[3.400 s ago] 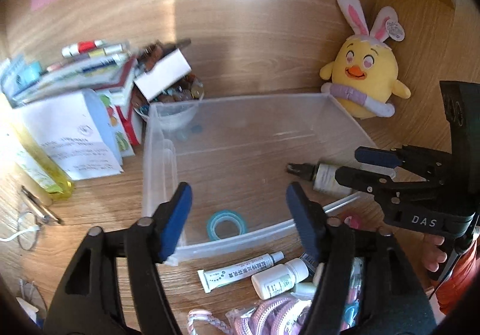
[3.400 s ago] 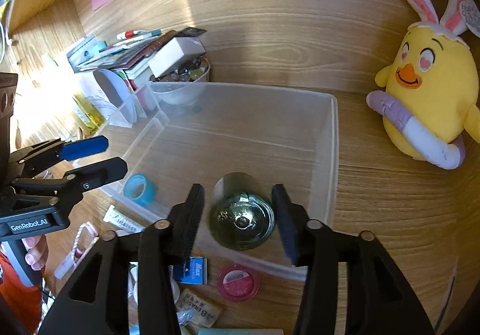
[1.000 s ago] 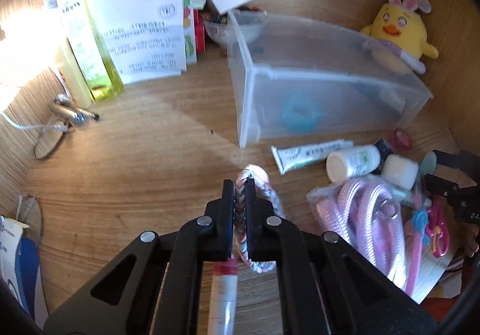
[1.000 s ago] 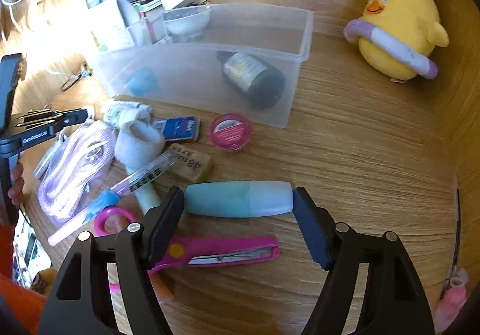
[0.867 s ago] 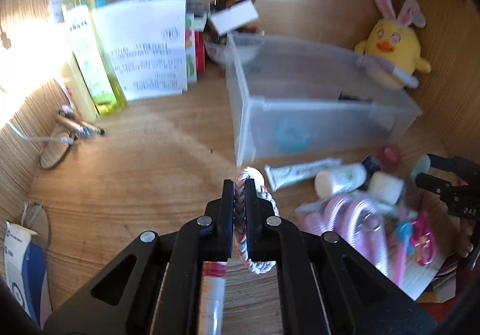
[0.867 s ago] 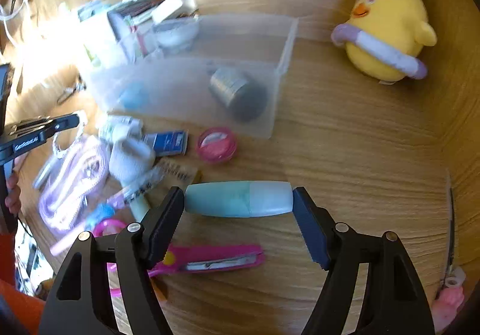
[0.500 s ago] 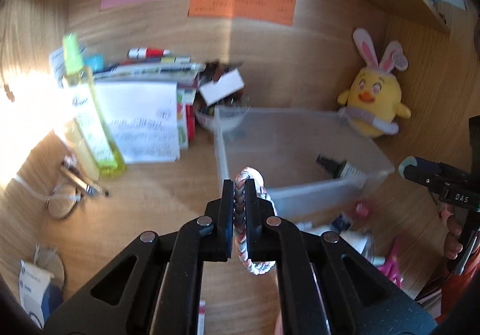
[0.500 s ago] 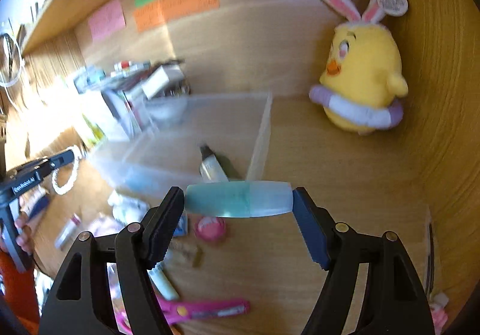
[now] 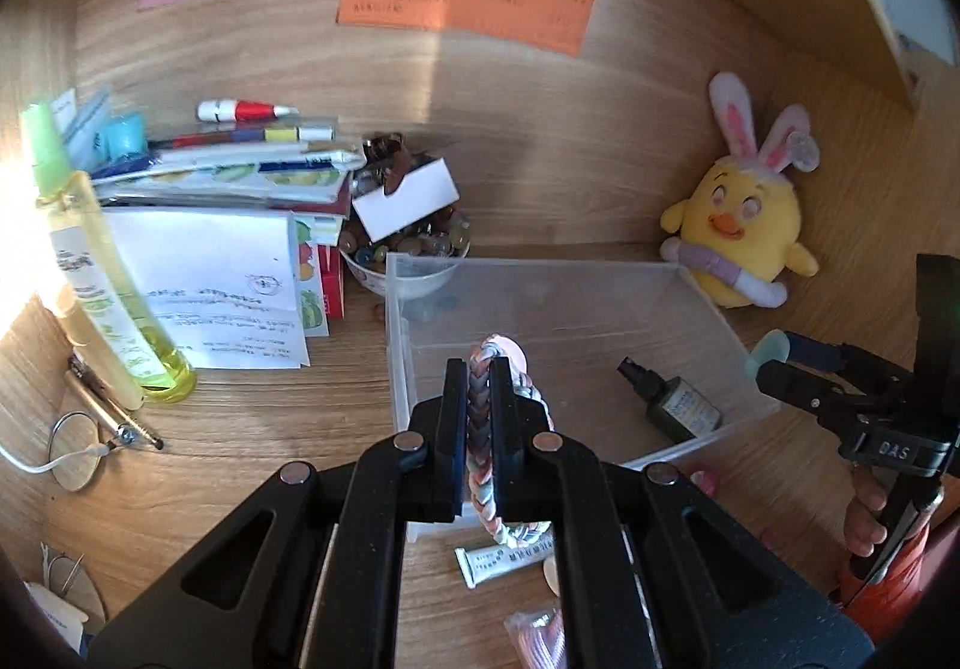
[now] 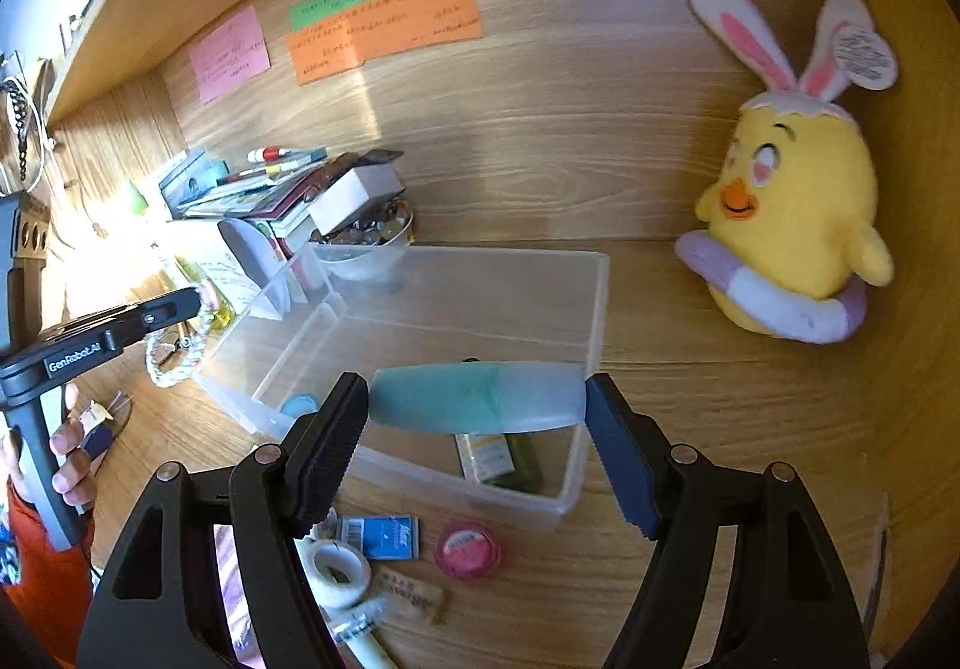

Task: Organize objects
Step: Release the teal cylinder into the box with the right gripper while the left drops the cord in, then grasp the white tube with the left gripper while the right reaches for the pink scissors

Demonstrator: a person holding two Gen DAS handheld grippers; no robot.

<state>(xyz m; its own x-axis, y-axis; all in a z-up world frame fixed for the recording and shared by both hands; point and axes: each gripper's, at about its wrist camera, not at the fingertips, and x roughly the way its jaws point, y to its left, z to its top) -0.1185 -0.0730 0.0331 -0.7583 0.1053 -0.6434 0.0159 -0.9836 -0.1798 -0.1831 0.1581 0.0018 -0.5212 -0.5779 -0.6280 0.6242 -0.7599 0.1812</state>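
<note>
My left gripper (image 9: pixel 478 387) is shut on a braided pink-and-white bracelet (image 9: pixel 480 417), held above the near left corner of a clear plastic bin (image 9: pixel 540 273). A dark bottle (image 9: pixel 678 402) lies inside the bin. My right gripper (image 10: pixel 477 405) is shut on a teal-and-white tube (image 10: pixel 477 396), held crosswise over the bin's (image 10: pixel 480 255) near edge. A blue tape roll (image 10: pixel 298 404) and the dark bottle (image 10: pixel 504 459) lie in the bin. The right gripper shows at the right of the left wrist view (image 9: pixel 774 357), and the left gripper with the bracelet at the left of the right wrist view (image 10: pixel 195 303).
A yellow chick plush (image 9: pixel 741 231) sits right of the bin. A stack of books and pens (image 9: pixel 240 159), a bowl of beads (image 9: pixel 408 249) and a yellow-green bottle (image 9: pixel 102 273) stand left. A white tube (image 9: pixel 504 555), pink tin (image 10: pixel 467 549), blue card (image 10: pixel 384 537) and tape (image 10: pixel 336 564) lie in front.
Both grippers rose from the desk with their objects and moved toward the bin. The left now holds the bracelet over the bin's corner; the right holds the tube over its near edge.
</note>
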